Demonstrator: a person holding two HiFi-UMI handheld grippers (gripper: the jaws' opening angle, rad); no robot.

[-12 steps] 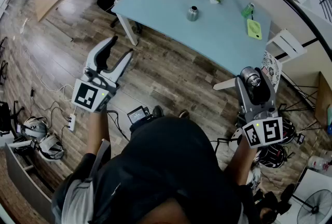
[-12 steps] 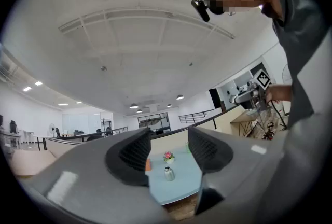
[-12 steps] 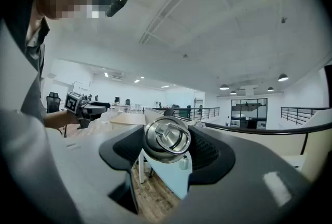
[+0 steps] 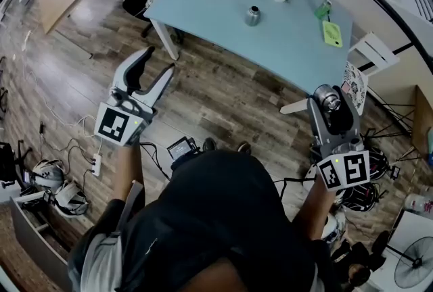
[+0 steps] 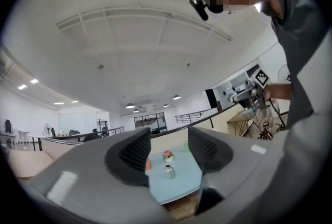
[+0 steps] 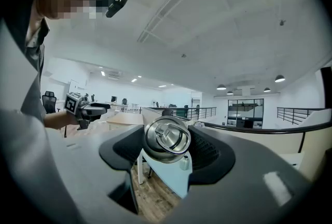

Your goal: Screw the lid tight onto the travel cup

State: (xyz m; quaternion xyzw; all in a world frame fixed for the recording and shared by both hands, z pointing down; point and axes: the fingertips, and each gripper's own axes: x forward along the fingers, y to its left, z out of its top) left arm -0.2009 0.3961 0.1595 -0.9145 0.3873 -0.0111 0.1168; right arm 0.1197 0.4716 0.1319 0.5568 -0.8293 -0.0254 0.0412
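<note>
Grey left gripper (image 4: pixel 159 61) hangs empty with jaws spread, probably free to steady the steel travel cup (image 4: pixel 252 15), which stands well apart on the blue table (image 4: pixel 291 40). The right gripper (image 4: pixel 330 105) pinches the lid (image 6: pixel 167 137), ready for screwing.

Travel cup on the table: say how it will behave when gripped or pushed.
The travel cup looks like bare metal: probably stiff, somewhat slippery. It stands upright and narrow on the table; a high push might tip it, and being round it could roll.
</note>
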